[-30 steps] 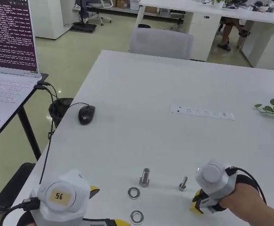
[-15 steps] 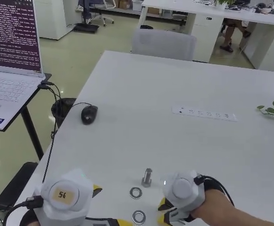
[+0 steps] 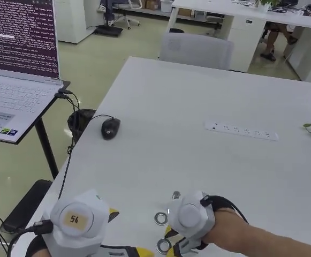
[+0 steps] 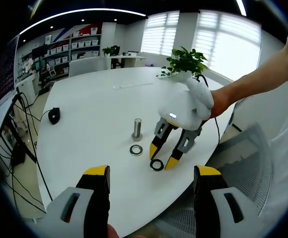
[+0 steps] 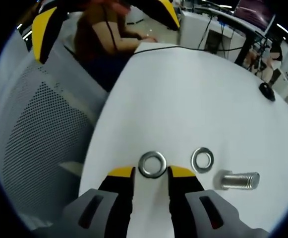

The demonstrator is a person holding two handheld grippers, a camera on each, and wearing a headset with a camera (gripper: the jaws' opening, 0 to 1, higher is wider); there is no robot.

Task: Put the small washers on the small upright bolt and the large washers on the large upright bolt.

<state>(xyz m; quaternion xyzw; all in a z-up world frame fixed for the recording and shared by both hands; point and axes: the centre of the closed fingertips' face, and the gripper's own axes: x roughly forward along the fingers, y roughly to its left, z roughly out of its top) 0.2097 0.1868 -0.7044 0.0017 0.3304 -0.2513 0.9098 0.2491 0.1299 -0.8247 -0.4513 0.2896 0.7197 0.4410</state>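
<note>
Now at the washers: right gripper brackets one near the large bolt

At the upper left of the head view, a laptop shows lines of text too small to read. In the lower left corner the left gripper carries a round yellow sticker reading "56". Its jaws stand wide apart with nothing between them. A mouse lies left of centre. Two washers lie flat near the bottom edge, the upper washer and the lower washer. The lower one sits between the right gripper's yellow tips, whose jaws are a little apart on either side and not closed on it. Up and right of the upper washer the large bolt stands on its head, long axis vertical, shank pointing up. The rolled right gripper view shows it sideways. A power strip lies at right. A second ago the right gripper was farther right, beside the small bolt. It has since crossed leftward to the washers, which have kept their places by the large bolt.
</note>
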